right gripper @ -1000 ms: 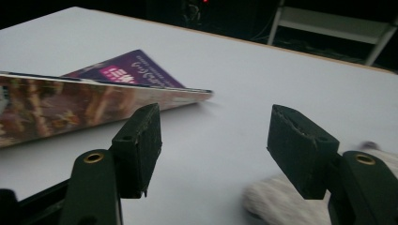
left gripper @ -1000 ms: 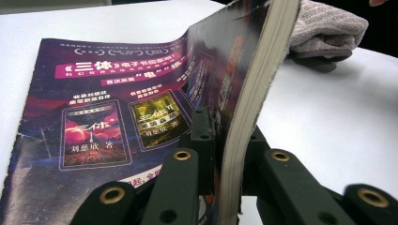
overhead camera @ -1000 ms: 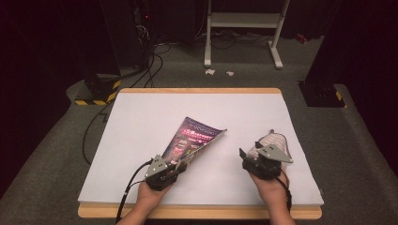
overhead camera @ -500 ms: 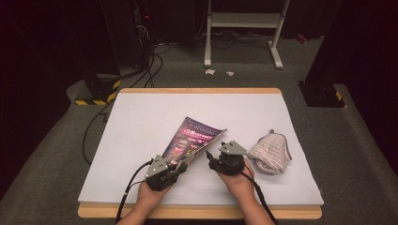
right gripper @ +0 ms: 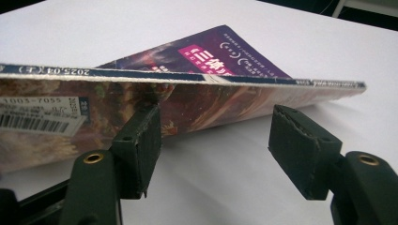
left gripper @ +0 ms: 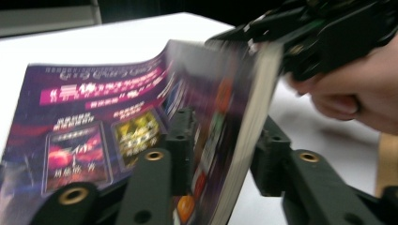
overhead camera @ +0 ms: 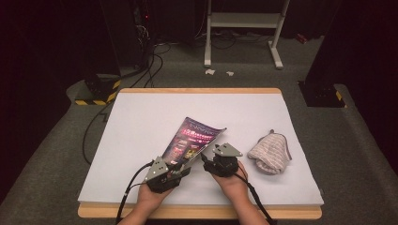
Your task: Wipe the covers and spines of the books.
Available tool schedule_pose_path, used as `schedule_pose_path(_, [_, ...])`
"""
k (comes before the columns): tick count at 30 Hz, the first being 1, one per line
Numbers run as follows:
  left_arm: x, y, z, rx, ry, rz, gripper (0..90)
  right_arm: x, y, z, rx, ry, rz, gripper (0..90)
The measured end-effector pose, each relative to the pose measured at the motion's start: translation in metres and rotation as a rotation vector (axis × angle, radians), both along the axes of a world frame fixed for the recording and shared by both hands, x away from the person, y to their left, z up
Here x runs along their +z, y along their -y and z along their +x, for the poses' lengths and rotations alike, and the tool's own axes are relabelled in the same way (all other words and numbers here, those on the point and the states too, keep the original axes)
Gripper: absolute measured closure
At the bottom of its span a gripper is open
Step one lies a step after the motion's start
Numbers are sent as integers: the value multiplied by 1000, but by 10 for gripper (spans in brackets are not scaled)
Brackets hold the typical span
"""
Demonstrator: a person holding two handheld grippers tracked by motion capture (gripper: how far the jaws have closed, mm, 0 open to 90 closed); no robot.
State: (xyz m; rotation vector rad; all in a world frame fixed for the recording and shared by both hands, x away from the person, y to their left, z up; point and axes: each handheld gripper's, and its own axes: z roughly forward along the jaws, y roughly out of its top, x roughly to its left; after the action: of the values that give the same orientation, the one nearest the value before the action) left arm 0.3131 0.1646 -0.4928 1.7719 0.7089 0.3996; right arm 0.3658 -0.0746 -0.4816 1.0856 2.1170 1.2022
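Magazine [overhead camera: 195, 140]: it is lying tilted on the white surface [overhead camera: 141, 122], its near corner raised off the sheet, sitting between the two claws.
Left claw [overhead camera: 180, 165]: it is reaching in from below the magazine's near end; in the left gripper view the magazine [left gripper: 141, 117] is standing edge-up between its jaws, which have just been opening, and a gap is showing beside the page block, so the grip is looking released.
Right claw [overhead camera: 206, 159]: it is hovering just beside the magazine's right edge with its jaws spread apart and nothing between the pads; in the right gripper view the spine [right gripper: 187, 77] is running across just beyond and above the pads [right gripper: 143, 140].
Striped pouch [overhead camera: 270, 152]: it is resting on the surface, well off to the right claw's outer side.
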Motion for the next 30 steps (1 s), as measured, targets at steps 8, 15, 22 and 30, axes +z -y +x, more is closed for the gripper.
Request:
schedule_pose_path(8, [25, 4, -15, -18, 25, -30, 534, 0, 0, -2, -1, -7, 7, 347])
schedule_pose_path(15, [32, -4, -15, 8, 31, -76, 519, -4, 1, -3, -3, -9, 13, 351])
schedule_pose_path(22, [36, -32, -5, 122, 44, -80, 523, -7, 4, -4, -1, -23, 15, 351])
schedule_pose_path(30, [10, -58, 21, 244, -59, 21, 538, -8, 6, -6, -2, -26, 10, 352])
